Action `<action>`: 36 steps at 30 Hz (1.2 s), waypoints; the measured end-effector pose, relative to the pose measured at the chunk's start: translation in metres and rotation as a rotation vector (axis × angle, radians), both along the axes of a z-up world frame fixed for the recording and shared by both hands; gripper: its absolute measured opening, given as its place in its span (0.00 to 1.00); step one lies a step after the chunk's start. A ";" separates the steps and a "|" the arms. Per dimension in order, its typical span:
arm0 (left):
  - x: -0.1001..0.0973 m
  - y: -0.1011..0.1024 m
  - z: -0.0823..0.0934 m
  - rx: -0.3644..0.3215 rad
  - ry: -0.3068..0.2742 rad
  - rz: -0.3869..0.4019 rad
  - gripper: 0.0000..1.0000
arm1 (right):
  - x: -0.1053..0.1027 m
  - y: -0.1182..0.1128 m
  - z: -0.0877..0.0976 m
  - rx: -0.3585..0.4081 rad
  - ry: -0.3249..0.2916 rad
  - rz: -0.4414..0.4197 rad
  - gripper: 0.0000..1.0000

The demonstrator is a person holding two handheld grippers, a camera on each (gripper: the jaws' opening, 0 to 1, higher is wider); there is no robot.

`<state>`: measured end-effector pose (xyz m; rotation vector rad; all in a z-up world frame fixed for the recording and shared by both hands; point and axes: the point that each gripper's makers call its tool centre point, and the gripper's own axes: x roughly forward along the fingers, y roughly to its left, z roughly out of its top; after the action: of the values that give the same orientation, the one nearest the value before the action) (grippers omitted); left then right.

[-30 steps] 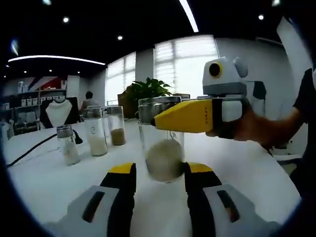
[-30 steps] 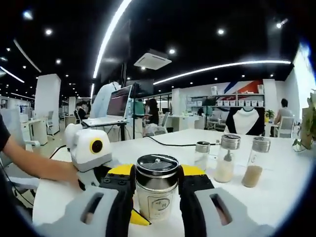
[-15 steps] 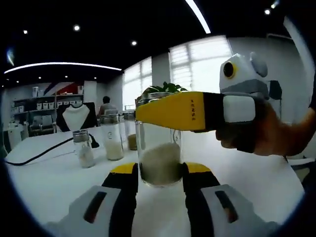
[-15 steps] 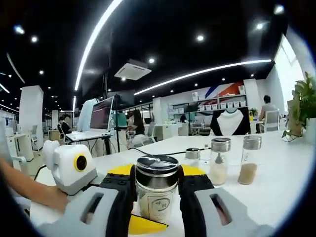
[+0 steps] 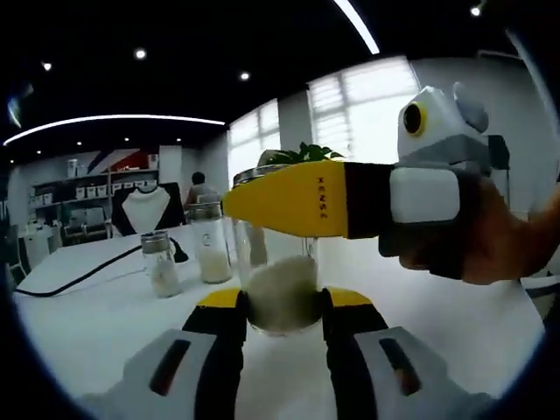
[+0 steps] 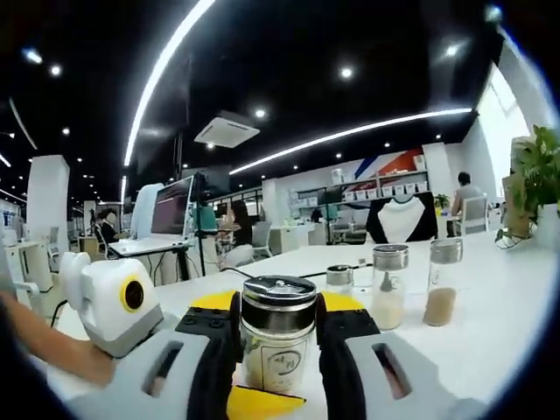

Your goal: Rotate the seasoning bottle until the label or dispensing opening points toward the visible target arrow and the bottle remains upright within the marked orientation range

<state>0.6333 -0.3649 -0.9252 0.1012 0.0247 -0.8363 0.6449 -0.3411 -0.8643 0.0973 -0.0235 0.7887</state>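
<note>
My seasoning bottle [image 6: 277, 346] stands upright on the white table [image 6: 490, 324]: clear glass, steel lid, pale powder in its lower half [image 5: 280, 293], printed label facing my right gripper view.

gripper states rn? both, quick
Left gripper: jaws shut on the seasoning bottle, low on the glass body.
Right gripper: jaws shut on the same seasoning bottle, just under its metal lid.

White table [image 6: 507, 306], seasoning bottle [image 6: 278, 343], three glass jars [image 6: 389, 285], black cable [image 5: 79, 278]
</note>
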 end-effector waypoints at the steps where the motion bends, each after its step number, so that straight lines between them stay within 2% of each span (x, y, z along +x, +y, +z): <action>1: 0.000 0.001 0.000 0.005 -0.001 -0.003 0.36 | -0.001 0.001 0.000 -0.003 -0.003 0.013 0.32; 8: 0.000 0.005 -0.004 0.013 0.020 -0.031 0.35 | -0.017 0.011 -0.002 -0.048 -0.020 0.167 0.32; 11: -0.001 0.005 -0.003 0.018 0.013 -0.040 0.35 | -0.019 0.010 0.000 -0.042 -0.014 0.185 0.32; 16: -0.003 0.006 -0.001 0.006 0.015 -0.074 0.35 | -0.025 0.012 -0.002 -0.076 -0.028 0.243 0.33; 18: -0.004 0.007 -0.001 0.010 0.000 -0.093 0.35 | -0.033 0.016 -0.004 -0.125 -0.082 0.316 0.34; 20: -0.006 0.007 -0.001 -0.011 0.009 -0.133 0.35 | -0.033 0.014 -0.005 -0.168 -0.120 0.347 0.34; 26: -0.013 0.003 -0.001 -0.002 -0.015 -0.207 0.35 | -0.034 0.008 -0.007 -0.143 -0.102 0.415 0.31; 33: -0.019 -0.001 -0.003 0.001 -0.009 -0.261 0.35 | -0.042 0.010 -0.011 -0.152 -0.130 0.492 0.31; 36: -0.024 -0.003 -0.002 -0.022 0.004 -0.294 0.35 | -0.046 0.010 -0.010 -0.073 -0.111 0.528 0.32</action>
<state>0.6093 -0.3675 -0.9268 0.0839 0.0044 -1.1304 0.5986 -0.3308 -0.8741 -0.0125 -0.0766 1.3206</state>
